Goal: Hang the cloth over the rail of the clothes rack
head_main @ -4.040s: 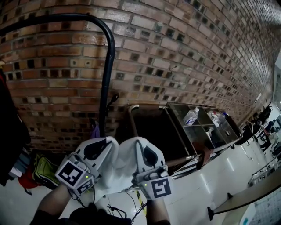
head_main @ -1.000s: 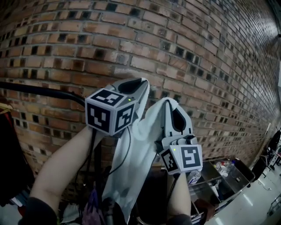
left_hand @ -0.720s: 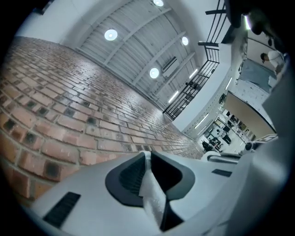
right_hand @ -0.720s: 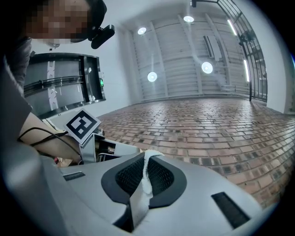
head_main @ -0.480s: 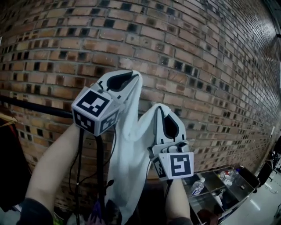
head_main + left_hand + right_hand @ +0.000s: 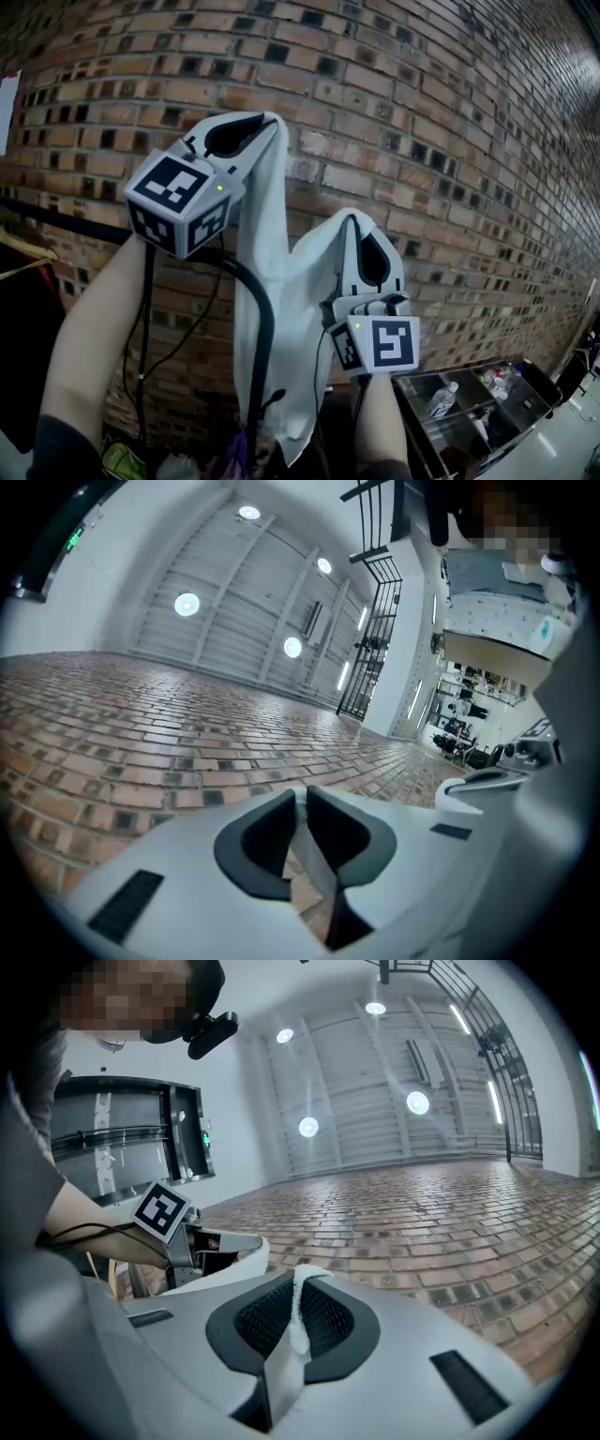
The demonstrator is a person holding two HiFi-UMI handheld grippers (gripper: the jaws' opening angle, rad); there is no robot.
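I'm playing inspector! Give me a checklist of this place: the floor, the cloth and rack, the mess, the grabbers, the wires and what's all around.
Surface: shiny pale floor at lower right; no table seen.
Job's things: white cloth held up, sagging between the two grippers, not yet draped over the black rail.
Clutter: a bottle in a metal cart; dark clothes hanging at left.
Grippers: left gripper and right gripper are each shut on the cloth's edge.
Cables: a black cable runs down from the left gripper.
Surroundings: brick wall behind the rack.
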